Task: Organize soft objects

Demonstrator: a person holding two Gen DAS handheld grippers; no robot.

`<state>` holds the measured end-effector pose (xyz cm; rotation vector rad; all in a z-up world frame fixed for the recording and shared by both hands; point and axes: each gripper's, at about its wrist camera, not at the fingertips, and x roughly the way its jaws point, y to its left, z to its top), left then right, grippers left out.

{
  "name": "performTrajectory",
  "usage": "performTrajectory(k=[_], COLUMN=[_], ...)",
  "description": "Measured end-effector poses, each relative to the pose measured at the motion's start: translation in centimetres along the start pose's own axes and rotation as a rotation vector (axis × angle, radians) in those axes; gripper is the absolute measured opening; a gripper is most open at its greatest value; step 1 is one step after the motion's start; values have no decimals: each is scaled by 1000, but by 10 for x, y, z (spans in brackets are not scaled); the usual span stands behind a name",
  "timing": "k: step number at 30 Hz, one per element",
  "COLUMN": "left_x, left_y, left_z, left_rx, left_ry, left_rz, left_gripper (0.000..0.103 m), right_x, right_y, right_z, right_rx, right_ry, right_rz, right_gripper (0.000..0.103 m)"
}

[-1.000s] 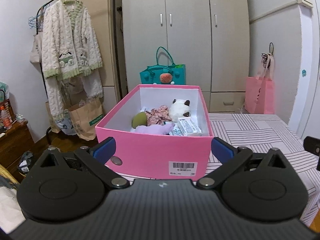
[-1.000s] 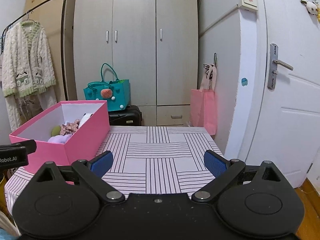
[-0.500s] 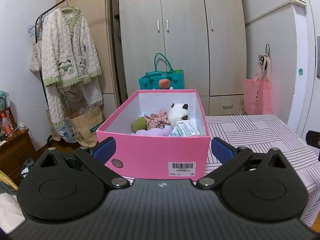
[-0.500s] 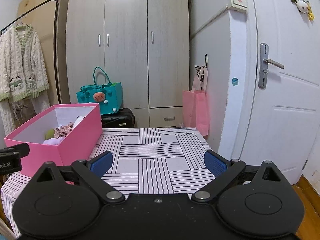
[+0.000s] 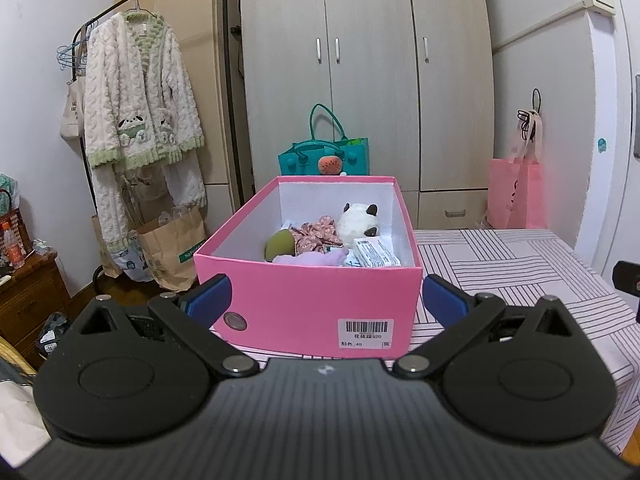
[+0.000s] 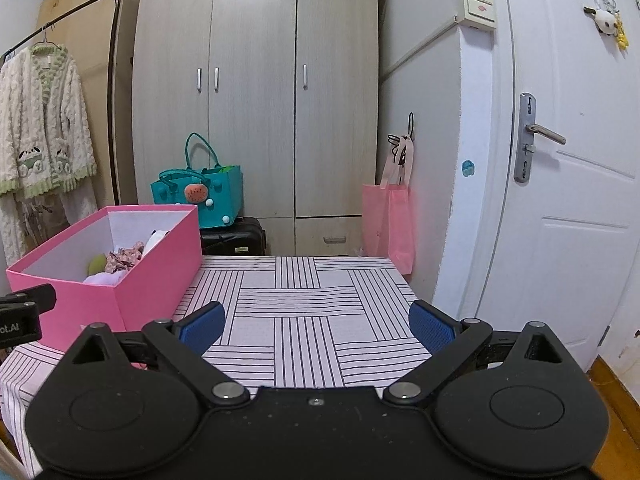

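- My left gripper (image 5: 325,295) has its jaws spread wide and holds nothing; the blue pads (image 5: 208,295) sit level with the near wall of the pink box (image 5: 304,300) and frame it.
- My right gripper (image 6: 316,322) is likewise spread wide and empty, hovering over the bare striped tablecloth (image 6: 304,304).
- The pink box stands on the left part of the table, lid off; in the right wrist view it lies left of my right gripper (image 6: 156,268).
- Inside the box, toward its near end, I see these soft objects:
  - a white plush with dark ears (image 5: 356,222), against the right wall;
  - a floral fabric piece (image 5: 316,232), just left of the plush and touching it;
  - a green round plush (image 5: 280,243), left of the fabric;
  - a lilac soft item (image 5: 312,258), in front of these, near the front wall;
  - a white labelled packet (image 5: 376,252), at the right front corner.
- A barcode label (image 5: 366,330) is on the front wall of the box.
- Behind the table: a teal bag (image 5: 324,158), a grey wardrobe (image 5: 360,80), a pink bag (image 5: 516,192) hanging on the wall, and a fleece robe (image 5: 136,120) on a rail.
- A white door (image 6: 568,160) is to the right of the table.
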<state>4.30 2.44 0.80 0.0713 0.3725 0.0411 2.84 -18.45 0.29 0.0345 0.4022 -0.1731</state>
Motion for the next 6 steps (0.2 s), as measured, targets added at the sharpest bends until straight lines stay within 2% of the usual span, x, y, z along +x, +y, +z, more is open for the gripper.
performTrajectory(k=[6], left_x=[0], left_y=[1], left_z=[0], left_rx=[-3], left_ry=[-2], left_rz=[0], left_gripper=[103], right_x=[0], right_y=[0], right_z=[0], right_rx=[1], right_ry=[3], right_rz=[-7], right_gripper=[100])
